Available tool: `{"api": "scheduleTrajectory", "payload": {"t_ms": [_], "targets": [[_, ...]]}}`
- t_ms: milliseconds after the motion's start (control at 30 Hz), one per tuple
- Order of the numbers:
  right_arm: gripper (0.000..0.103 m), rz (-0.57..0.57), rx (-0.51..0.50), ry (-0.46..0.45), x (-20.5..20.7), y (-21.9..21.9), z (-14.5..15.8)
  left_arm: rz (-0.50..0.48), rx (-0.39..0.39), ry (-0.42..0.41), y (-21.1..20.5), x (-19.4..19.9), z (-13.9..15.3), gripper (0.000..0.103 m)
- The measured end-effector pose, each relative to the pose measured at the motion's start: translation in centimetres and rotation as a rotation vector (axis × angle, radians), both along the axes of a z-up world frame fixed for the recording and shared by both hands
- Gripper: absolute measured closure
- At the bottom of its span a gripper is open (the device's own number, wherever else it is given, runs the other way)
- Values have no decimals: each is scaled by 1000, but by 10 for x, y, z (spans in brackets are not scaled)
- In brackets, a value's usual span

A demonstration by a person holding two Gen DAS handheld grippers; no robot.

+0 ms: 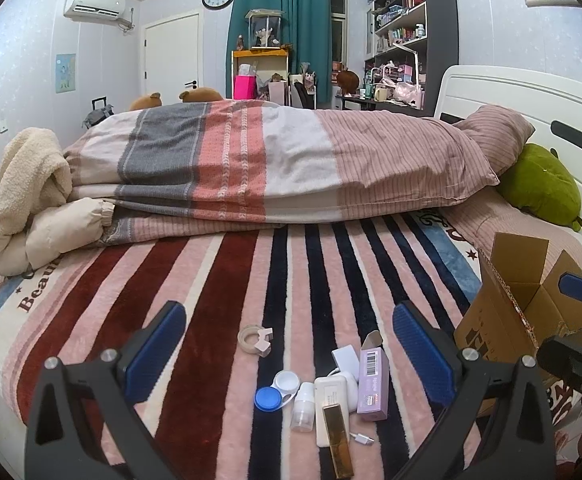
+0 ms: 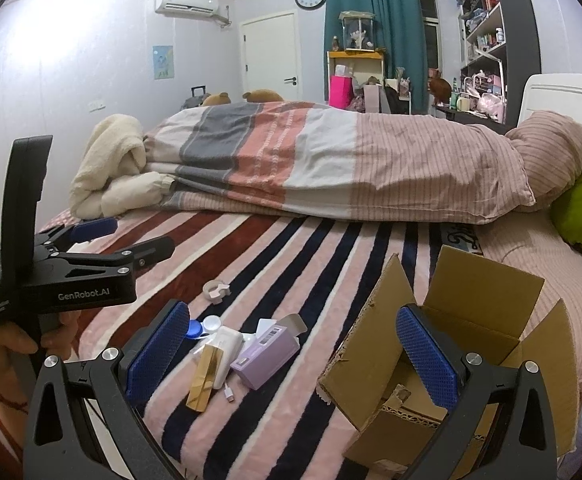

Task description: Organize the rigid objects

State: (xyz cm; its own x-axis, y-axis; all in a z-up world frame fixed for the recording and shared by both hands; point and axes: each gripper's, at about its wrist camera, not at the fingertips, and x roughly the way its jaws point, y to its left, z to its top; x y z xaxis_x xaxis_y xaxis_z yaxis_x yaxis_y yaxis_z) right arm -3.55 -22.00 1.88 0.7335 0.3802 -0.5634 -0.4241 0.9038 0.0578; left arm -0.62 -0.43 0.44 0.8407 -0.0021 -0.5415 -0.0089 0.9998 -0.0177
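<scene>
Small rigid items lie on the striped blanket: a tape roll (image 1: 255,340), a blue-and-white contact lens case (image 1: 277,391), a small clear bottle (image 1: 303,407), a white power bank (image 1: 329,404), a gold bar-shaped box (image 1: 338,440) and a purple carton (image 1: 374,382). My left gripper (image 1: 289,354) is open above them, empty. An open cardboard box (image 2: 443,352) stands to the right. My right gripper (image 2: 291,352) is open and empty, its right finger over the box's front flap. The same items show in the right wrist view: purple carton (image 2: 265,354), gold box (image 2: 205,378), tape roll (image 2: 215,290).
A folded quilt (image 1: 275,164) and a cream fleece (image 1: 31,196) lie across the far side of the bed. A green plush (image 1: 539,184) sits by the white headboard (image 1: 531,100). The left gripper body (image 2: 63,276) shows at the left in the right wrist view.
</scene>
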Motion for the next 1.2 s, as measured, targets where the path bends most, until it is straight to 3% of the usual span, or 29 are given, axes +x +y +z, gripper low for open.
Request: {"api": "scheduleTrajectory", "payload": {"t_ms": [500,567,633,667,767,833,900,1033,1200], "targets": [[1,2,-35,-30,-9,13,-1,-14,-17,-5,13,-4,2,0],[14,8,-59,-48,-14,21,0,-20,-13,-2,20,-2,-1,0],[35,29,-83,-54,-18,33,-2,-16,-6,-3,28,-1,-5,0],[39,50,-90,-43,-18,40,-5,-8,-4,-2,32,0,-8,0],[54,145,-85,46,-16,63,-24,-3,-53,7,50,3,-22,0],[64,192,-94,155,-9,79,-47,-6,-113,14,64,5,-33,0],[66,220,-108,255,-2,92,-73,-26,-125,30,73,7,-48,1],[66,215,-162,422,15,109,-130,-25,-10,62,75,11,-74,0],[67,182,-175,502,30,119,-159,-73,-24,121,82,14,-99,0]]}}
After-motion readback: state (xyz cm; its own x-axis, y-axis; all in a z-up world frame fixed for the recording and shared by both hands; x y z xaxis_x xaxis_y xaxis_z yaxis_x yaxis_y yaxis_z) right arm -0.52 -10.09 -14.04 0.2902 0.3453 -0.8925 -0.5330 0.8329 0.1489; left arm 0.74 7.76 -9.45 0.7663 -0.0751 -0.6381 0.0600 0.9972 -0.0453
